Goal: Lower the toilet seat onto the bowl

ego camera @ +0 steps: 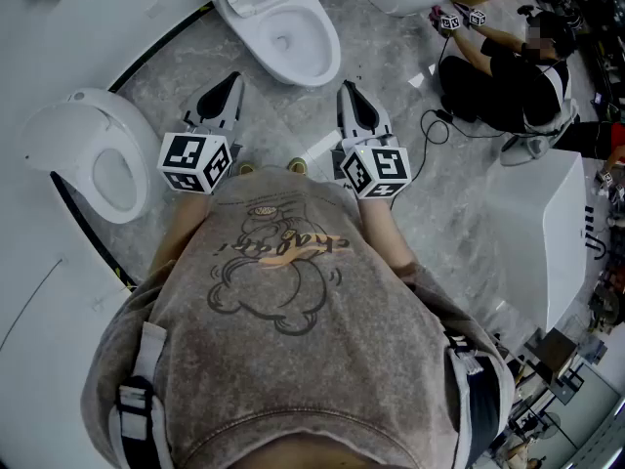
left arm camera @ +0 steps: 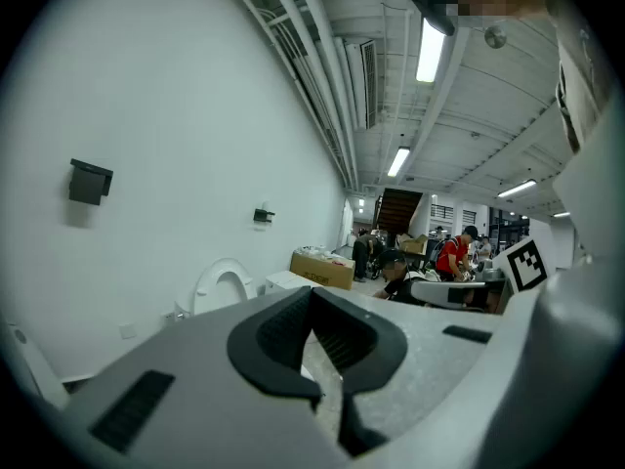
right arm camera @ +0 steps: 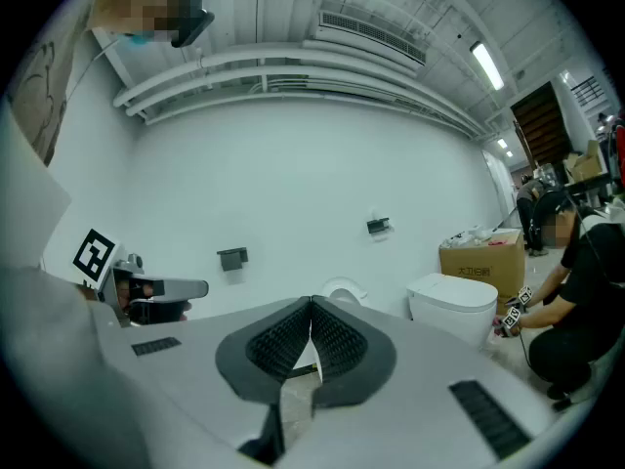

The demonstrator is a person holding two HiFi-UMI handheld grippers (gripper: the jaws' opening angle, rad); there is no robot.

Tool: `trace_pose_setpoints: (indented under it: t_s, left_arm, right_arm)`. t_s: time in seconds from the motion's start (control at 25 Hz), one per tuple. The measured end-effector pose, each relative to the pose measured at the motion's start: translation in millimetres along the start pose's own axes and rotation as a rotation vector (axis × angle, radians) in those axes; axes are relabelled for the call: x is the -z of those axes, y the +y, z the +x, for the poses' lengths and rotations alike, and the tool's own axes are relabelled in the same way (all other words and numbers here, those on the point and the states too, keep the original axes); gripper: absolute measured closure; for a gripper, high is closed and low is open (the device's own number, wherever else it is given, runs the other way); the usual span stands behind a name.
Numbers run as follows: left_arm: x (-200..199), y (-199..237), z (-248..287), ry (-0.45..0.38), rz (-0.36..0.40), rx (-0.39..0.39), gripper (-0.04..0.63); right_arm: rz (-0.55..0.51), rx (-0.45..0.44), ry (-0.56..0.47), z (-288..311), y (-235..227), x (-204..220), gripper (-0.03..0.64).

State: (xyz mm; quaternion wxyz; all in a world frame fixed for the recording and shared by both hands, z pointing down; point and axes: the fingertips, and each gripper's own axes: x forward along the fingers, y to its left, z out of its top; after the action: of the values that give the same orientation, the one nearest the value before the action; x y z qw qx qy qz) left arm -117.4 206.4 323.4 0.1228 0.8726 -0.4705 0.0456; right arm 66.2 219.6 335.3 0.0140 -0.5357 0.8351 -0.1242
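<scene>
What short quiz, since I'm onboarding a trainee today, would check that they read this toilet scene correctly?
1. True or false: the left tool grips something.
2. Which describes the right tool? A: wide open. B: shut and empty. C: shut on a cable.
3. Fill in: the toilet ahead of both tools shows at the head view's ___ edge.

Key:
1. False; it is shut on nothing.
2. B.
3. Top.
</scene>
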Motion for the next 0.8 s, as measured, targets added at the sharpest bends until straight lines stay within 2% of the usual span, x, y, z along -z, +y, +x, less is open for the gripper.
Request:
trace_pose_setpoints:
  t_s: [0.2, 0.4, 0.6, 0.8]
  left_arm:
    - [-1, -20, 17, -0.01, 0.003, -0.017, 0.586]
    - [-2, -16, 31, -0.022, -0.004, -0.07, 0.586]
    - [-2, 18, 53, -0.03, -0.016, -0.128, 0.586]
    - [-16, 65, 100, -0.046, -0.02, -0.142, 0.586]
  right_arm:
    - [0.013, -0.03, 0.002, -6, -23, -3, 0.589]
    - [0.005, -0.084, 0.045, 9, -38, 8, 0.589]
    - [0.012, -0.125, 0.065, 53, -45, 18, 0.589]
    - [0.01, -0.139, 0.061, 118, -62, 13, 0.589]
